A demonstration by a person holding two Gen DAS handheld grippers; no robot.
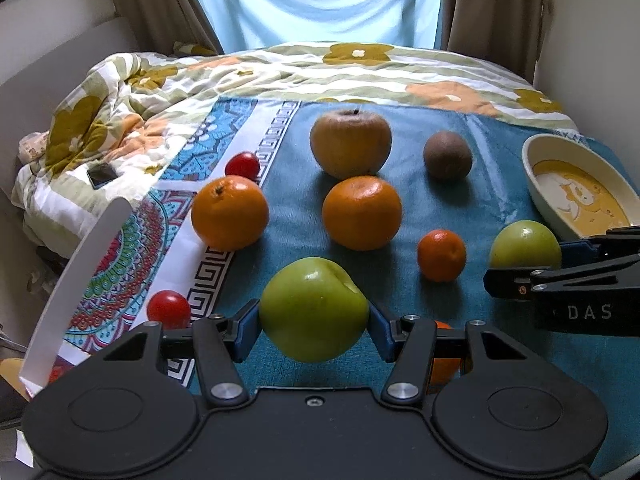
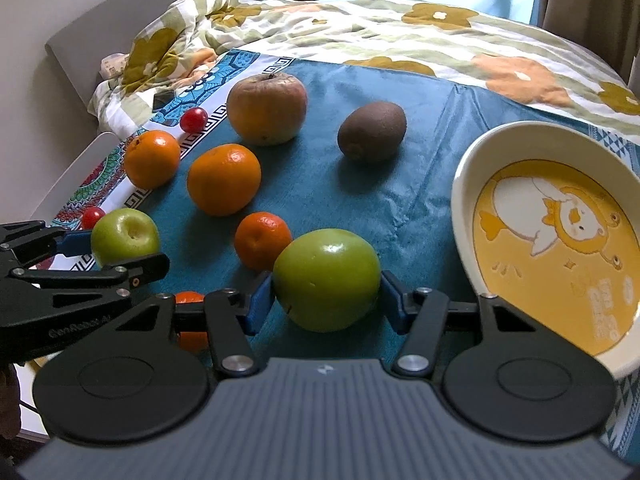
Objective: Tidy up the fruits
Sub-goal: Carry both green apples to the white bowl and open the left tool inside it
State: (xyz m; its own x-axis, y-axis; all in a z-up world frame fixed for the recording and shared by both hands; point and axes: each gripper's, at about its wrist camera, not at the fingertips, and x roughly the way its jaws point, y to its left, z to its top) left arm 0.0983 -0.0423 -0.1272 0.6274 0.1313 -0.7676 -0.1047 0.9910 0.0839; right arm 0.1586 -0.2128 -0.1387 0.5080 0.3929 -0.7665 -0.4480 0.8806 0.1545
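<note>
My left gripper (image 1: 314,326) is shut on a green apple (image 1: 314,308) above the teal cloth (image 1: 472,208). My right gripper (image 2: 327,304) is shut on a second green apple (image 2: 327,278), left of the cream duck bowl (image 2: 464,184). In the left wrist view that apple (image 1: 525,245) and the right gripper (image 1: 532,264) sit at the right by the bowl (image 1: 534,176). On the cloth lie a brownish apple (image 1: 350,144), a kiwi (image 1: 448,156), two oranges (image 1: 230,212) (image 1: 362,212), a small mandarin (image 1: 441,255) and two cherry tomatoes (image 1: 242,165) (image 1: 169,308).
Another mandarin (image 1: 444,364) lies partly hidden under the left gripper. A flowered quilt (image 1: 360,68) covers the bed behind the cloth. A phone (image 1: 102,174) lies on the quilt at left. A white curved panel (image 1: 80,288) stands at the left edge.
</note>
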